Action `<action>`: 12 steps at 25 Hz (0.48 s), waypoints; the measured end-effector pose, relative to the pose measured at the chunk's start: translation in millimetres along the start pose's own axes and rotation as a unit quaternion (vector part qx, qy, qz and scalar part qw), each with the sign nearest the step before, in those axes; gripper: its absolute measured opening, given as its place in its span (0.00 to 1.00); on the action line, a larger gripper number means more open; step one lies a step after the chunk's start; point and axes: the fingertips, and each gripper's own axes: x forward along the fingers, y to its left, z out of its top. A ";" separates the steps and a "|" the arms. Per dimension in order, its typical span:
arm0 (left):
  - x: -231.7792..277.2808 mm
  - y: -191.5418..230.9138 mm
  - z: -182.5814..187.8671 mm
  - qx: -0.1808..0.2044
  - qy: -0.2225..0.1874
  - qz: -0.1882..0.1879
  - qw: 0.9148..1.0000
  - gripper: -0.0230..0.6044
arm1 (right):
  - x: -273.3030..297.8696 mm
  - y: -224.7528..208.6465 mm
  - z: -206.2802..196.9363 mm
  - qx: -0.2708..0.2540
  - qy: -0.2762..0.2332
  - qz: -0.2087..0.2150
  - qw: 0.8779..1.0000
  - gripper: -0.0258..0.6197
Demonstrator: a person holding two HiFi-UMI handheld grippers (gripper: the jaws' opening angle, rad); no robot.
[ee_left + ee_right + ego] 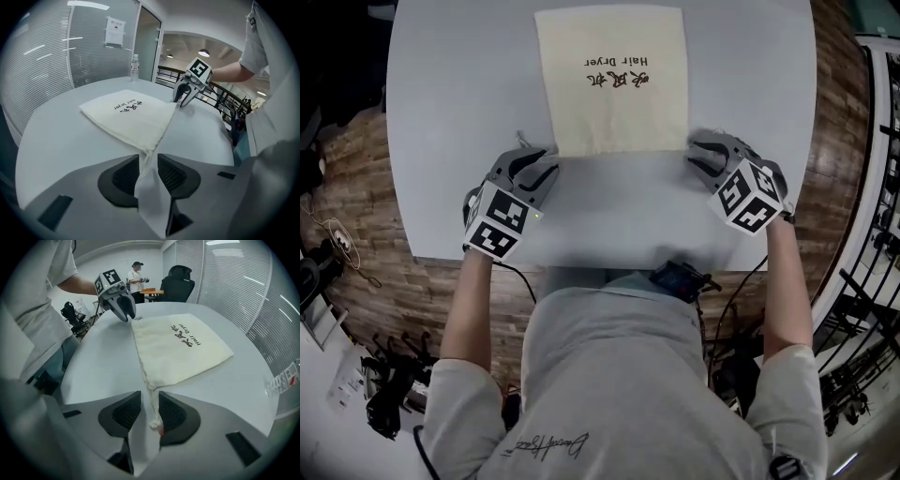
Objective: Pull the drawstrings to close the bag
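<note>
A cream drawstring bag (614,84) printed "Hair Dryer" lies flat on the pale grey table (450,112), its mouth toward me. My left gripper (546,161) stands at the bag's near left corner, jaws apart. In the left gripper view that corner of the bag (129,115) reaches into the gap of the left gripper (149,171). My right gripper (698,155) is at the near right corner, also open. In the right gripper view the drawstring with its knotted end (153,423) lies between the jaws of the right gripper (150,411), and no pad presses on it.
A water bottle (135,68) stands at the table's far side. The table's front edge (609,258) runs just behind both grippers. Beyond the table, a person (137,277) stands by a black office chair (180,284), with glass walls and blinds around.
</note>
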 end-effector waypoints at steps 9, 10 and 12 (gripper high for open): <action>15.2 0.5 -6.6 0.065 0.057 -0.012 0.996 0.26 | 5.8 2.2 0.0 -0.023 0.020 0.029 0.999 0.25; 16.6 -0.2 -7.6 0.066 0.061 -0.015 0.996 0.26 | 6.3 2.9 -0.9 -0.024 0.023 0.033 0.999 0.25; 18.5 -0.8 -9.7 0.069 0.069 -0.022 0.995 0.25 | 7.7 3.9 -2.9 -0.025 0.029 0.040 0.998 0.25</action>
